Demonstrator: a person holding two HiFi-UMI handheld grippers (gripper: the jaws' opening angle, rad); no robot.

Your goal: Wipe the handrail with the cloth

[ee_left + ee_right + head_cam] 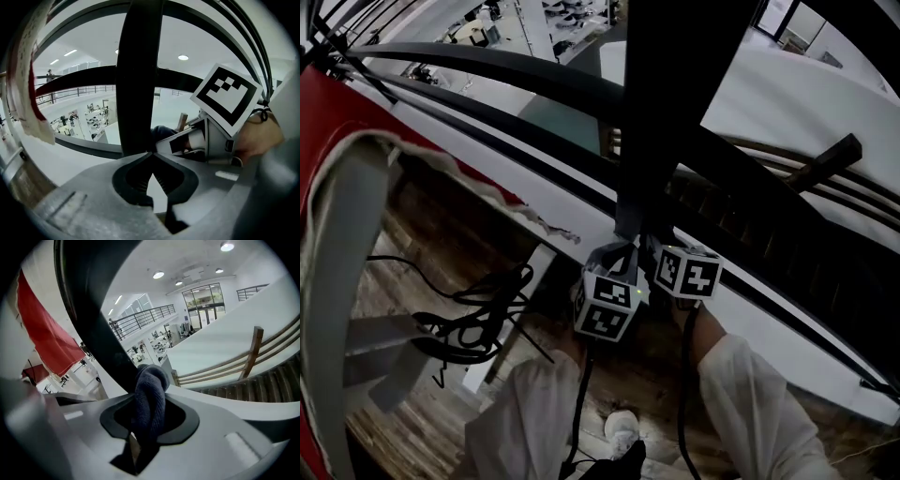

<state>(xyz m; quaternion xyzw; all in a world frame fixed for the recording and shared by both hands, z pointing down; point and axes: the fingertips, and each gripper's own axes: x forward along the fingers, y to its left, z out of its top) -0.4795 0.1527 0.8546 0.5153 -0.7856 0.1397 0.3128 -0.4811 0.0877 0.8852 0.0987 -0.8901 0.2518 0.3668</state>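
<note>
While right gripper (146,397) clamps cloth (150,383) at handrail (89,324) — left gripper (151,153) closed, empty | wood floor (422,398), bright atrium (154,341)

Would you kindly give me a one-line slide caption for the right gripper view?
Right gripper clamps a dark blue cloth beside the black handrail.

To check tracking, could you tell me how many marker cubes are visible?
2: the left cube and the right cube, side by side at the near end of the dark bar.
</note>
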